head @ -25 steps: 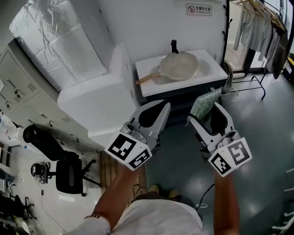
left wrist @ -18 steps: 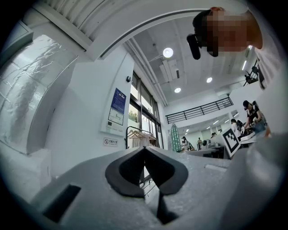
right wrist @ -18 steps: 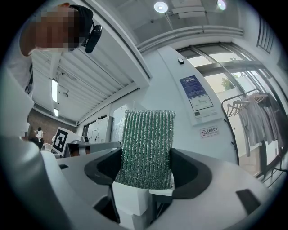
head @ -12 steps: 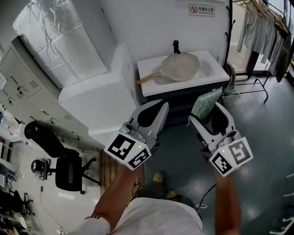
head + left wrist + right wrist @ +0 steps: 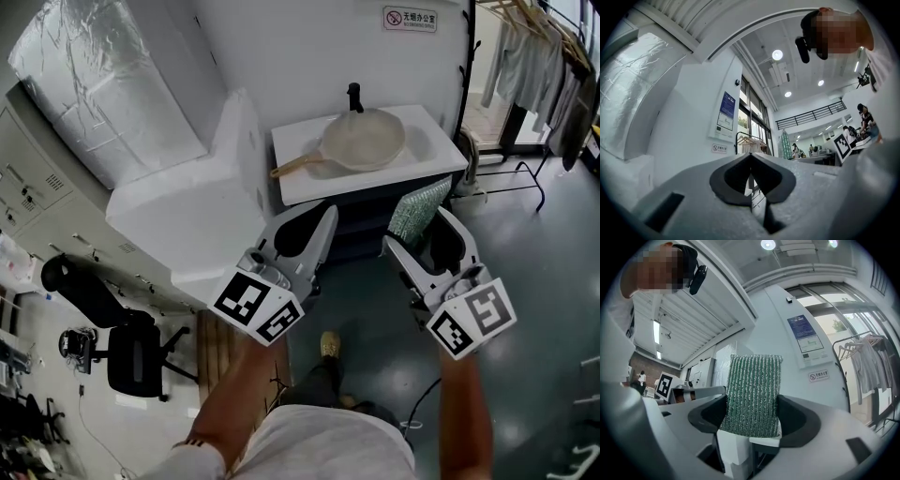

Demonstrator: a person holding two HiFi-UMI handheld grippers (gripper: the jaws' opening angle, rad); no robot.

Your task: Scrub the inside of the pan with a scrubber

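A pale round pan (image 5: pixel 364 139) with a wooden handle (image 5: pixel 293 166) lies on the white sink top (image 5: pixel 429 157) against the far wall. Both grippers hover well short of it, above the floor. My left gripper (image 5: pixel 327 215) is shut, its jaws meeting with nothing between them (image 5: pixel 751 155). My right gripper (image 5: pixel 414 228) is shut on a green ribbed scrubber (image 5: pixel 418 210), which stands upright between its pads (image 5: pixel 752 394) and sticks out past the fingertips.
A black faucet (image 5: pixel 354 95) rises behind the pan. Large white foam blocks (image 5: pixel 178 211) stand left of the sink cabinet. An office chair (image 5: pixel 131 352) is at the lower left. A clothes rack (image 5: pixel 536 56) stands at the right. Dark floor (image 5: pixel 525 281) lies under the grippers.
The head view has shifted slightly and a foot has stepped forward below. Both grippers keep the same pose, the scrubber still gripped.
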